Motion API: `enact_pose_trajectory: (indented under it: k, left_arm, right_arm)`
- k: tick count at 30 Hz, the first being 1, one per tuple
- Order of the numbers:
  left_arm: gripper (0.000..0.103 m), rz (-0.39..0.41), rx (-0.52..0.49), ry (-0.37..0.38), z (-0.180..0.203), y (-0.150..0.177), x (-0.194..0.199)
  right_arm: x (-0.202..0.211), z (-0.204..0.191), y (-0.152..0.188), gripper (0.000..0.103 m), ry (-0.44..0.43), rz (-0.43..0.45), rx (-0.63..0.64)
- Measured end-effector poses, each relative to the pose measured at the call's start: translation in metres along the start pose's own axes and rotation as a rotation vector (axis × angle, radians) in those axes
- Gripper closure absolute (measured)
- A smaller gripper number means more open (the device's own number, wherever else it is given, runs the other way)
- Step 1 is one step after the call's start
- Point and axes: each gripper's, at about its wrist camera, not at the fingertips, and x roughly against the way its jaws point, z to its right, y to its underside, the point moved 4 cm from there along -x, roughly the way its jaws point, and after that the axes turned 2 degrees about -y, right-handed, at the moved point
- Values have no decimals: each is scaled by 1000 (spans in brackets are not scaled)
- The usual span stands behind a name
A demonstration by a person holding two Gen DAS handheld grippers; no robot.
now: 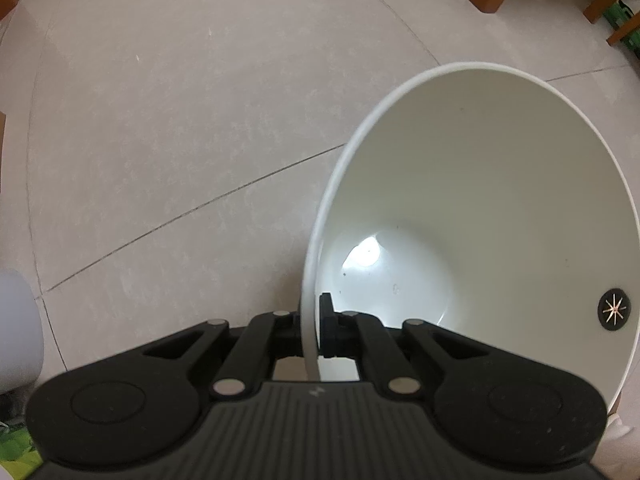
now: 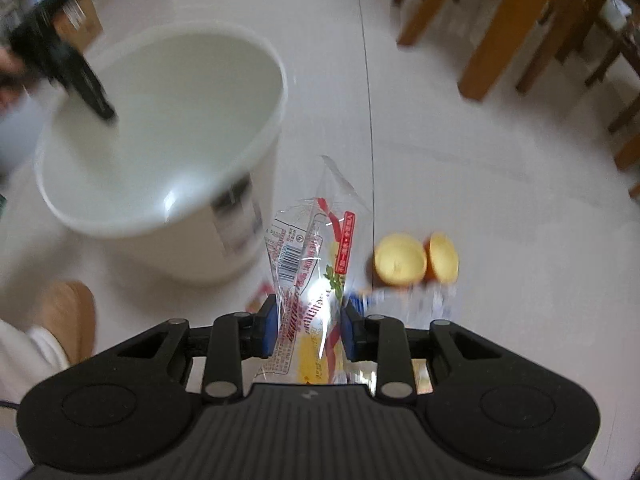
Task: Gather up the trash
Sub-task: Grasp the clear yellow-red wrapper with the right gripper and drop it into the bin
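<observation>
Trash for collecting is already in hand: a clear plastic wrapper (image 2: 316,264) with a barcode, red stripes and yellow print stands up between the blue pads (image 2: 269,330) of the right gripper (image 2: 308,330), whose jaws are drawn narrow and pinch the wrapper at its lower part. From that gripper, two orange peel halves (image 2: 416,258) lie on the pale tiled floor (image 2: 460,152) at about 1 o'clock, hollow sides up, touching each other. Just below them is a blurred blue-and-white item (too smeared to identify).

At about 11 o'clock stands the white bucket (image 2: 160,136), its open mouth facing the camera and a label on its outer wall. The left gripper (image 2: 86,88) shows at the bucket's far rim, blurred. Wooden furniture legs (image 2: 496,28) stand at 1 to 2 o'clock, well apart from the trash.

In the left wrist view, the left gripper (image 1: 310,328) is closed on the bucket (image 1: 480,208) rim: one finger (image 1: 328,324) sits inside the wall and the other outside, with the thin white wall between them. The bucket's interior looks bare apart from a bright reflection on its bottom and a round black fitting on the wall at 3 o'clock.
</observation>
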Motion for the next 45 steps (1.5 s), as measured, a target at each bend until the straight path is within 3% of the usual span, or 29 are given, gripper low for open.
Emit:
enact_pose_trajectory:
  k: [5, 9, 18, 25, 27, 33, 36, 40, 45]
  left_arm:
    - [102, -5, -3, -3, 0, -4, -2]
    - [102, -5, 1, -1, 0, -3, -3]
    - [102, -10, -24, -1, 1, -1, -3]
    - [101, -26, -46, -6, 3, 1, -3]
    - [100, -31, -52, -7, 4, 1, -3]
    - [100, -34, -55, -7, 5, 0, -3]
    - [100, -35, -56, -8, 5, 0, -3]
    - [100, -33, -56, 1, 5, 0, -3]
    - [100, -35, -57, 3, 4, 0, -3]
  right_arm:
    - [23, -19, -54, 68, -47, 66, 50]
    - [17, -46, -93, 68, -111, 95, 85]
    - [-23, -91, -123, 68, -164, 46, 121]
    - [-39, -94, -122, 60, -159, -1, 104]
    - [-42, -94, -123, 40, -151, -16, 97]
    - [-40, -89, -118, 31, -140, 5, 92]
    - [-32, -72, -105, 21, -144, 41, 37]
    - [-26, -43, -81, 20, -154, 73, -48]
    - [-27, -2, -39, 12, -78, 140, -134]
